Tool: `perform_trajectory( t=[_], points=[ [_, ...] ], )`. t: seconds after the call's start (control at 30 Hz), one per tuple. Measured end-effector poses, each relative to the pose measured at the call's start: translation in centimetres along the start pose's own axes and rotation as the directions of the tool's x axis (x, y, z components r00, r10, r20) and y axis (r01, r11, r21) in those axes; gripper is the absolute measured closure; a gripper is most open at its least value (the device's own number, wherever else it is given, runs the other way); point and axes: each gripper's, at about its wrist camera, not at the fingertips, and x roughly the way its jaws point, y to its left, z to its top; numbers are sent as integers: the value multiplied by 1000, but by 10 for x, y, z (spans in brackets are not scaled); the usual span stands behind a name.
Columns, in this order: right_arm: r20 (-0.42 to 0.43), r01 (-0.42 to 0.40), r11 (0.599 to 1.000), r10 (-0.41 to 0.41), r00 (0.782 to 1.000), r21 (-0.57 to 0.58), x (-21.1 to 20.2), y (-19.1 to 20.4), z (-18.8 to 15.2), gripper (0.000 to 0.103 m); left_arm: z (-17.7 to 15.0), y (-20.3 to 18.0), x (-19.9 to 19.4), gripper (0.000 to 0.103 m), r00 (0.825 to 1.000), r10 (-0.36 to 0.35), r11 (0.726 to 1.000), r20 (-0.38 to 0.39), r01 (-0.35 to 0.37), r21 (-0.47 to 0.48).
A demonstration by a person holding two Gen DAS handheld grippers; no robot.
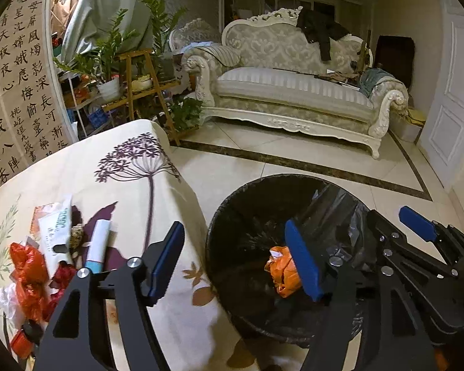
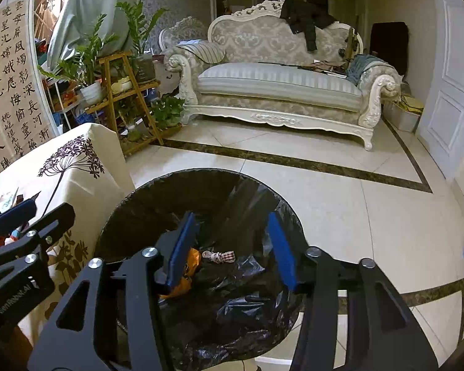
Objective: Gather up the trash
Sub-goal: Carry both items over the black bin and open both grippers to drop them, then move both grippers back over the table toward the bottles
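Beside the cloth-covered table [image 1: 86, 170], whose near edge held leftover trash [image 1: 43, 247], the bin [image 2: 157, 185] sat where both spread, empty grippers, left [image 1: 235, 259] and right [image 2: 232, 244], hung above its orange bag [image 1: 281, 275].

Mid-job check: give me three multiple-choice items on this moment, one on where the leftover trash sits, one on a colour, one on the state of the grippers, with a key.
1. Where does the uncollected trash lie?
A. on the sofa
B. on the floral-cloth table
C. on the floor tiles

2. What colour is the crumpled bag lying in the bin?
A. orange
B. green
C. white

3. How do the two grippers stand?
A. both open and empty
B. both shut on trash
C. left shut, right open

Key:
1 B: the red wrappers and the white tube lie on the table.
2 A: the orange bag sits inside the black-lined bin.
3 A: the left gripper and the right gripper show spread fingers with nothing between them.
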Motion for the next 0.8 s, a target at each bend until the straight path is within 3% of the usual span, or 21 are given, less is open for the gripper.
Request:
perform_trajectory(
  t=[0.17,0.57,0.8],
  points=[
    [-10,-8,1000,8,1000,-12,-7,7,-5,36,-5,18,-17,33,1000,24,1000,14,-23,-14],
    [-23,-102,994,102,995,-42,-37,54,-17,36,-26,79,-67,32,992,121,991,31,-119,-65],
    [-26,-170,981,168,985,-94,-58,94,-25,36,-46,128,-102,32,978,205,972,36,-200,-124]
  ],
)
